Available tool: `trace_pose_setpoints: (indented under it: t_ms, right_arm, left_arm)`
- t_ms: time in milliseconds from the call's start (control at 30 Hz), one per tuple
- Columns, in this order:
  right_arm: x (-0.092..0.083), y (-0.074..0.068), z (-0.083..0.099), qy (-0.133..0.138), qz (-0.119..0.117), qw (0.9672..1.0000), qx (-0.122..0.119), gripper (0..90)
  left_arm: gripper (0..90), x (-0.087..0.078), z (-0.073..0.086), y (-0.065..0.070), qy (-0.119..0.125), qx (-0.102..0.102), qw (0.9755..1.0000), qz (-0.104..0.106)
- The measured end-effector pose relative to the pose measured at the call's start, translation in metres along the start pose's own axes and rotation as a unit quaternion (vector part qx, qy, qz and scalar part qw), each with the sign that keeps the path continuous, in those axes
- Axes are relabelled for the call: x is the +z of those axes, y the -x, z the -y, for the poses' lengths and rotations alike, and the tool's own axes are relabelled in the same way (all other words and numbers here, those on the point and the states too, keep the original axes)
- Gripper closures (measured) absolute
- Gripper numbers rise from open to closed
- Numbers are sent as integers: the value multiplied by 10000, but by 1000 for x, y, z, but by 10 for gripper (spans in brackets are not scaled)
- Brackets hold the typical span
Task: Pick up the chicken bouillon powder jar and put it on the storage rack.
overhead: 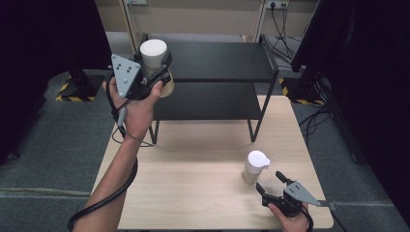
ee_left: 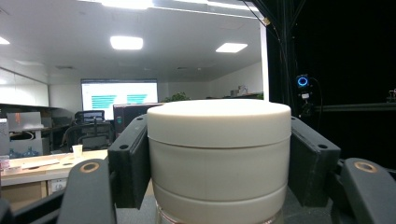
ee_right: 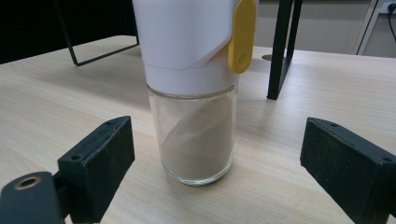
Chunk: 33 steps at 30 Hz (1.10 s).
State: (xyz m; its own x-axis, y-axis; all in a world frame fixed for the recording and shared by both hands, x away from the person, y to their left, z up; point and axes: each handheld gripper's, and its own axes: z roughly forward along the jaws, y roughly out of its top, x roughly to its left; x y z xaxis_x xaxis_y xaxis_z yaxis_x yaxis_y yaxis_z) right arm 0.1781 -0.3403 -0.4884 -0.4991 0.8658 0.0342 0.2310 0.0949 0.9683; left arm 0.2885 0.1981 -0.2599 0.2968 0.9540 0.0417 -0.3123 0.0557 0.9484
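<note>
Right claw (overhead: 272,184), jaws wide apart, sits just short of a glass shaker (overhead: 254,166) on the worktop (overhead: 193,183), touching nothing. Left claw (overhead: 155,67) is clamped on a white-lidded jar (overhead: 153,53), raised beside the black shelf (overhead: 217,63). Grey floor surrounds the worktop.

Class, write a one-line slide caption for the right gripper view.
Open right gripper faces a glass jar of powder standing on the wooden table.

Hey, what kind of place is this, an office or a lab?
Probably an office with a recording rig: a wall screen, ceiling lights and desks lie behind, and black curtains flank the table.
</note>
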Motion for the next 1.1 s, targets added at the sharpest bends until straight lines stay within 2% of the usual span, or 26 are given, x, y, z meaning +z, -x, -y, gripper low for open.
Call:
trace_pose_setpoints:
  t_ms: [400, 633, 1100]
  right_arm:
    - [0, 0, 0, 8, -10, 10000, -5, 101]
    - [0, 0, 0, 5, -16, 10000, -13, 101]
    - [0, 1, 0, 4, -37, 10000, -12, 101]
  left_arm:
    - [337, 17, -13, -3, -15, 66, 9999, -84]
    - [337, 28, -16, -5, -20, 68, 9999, -100]
    - [336, 54, -15, -13, -205, 165, 9992, -304]
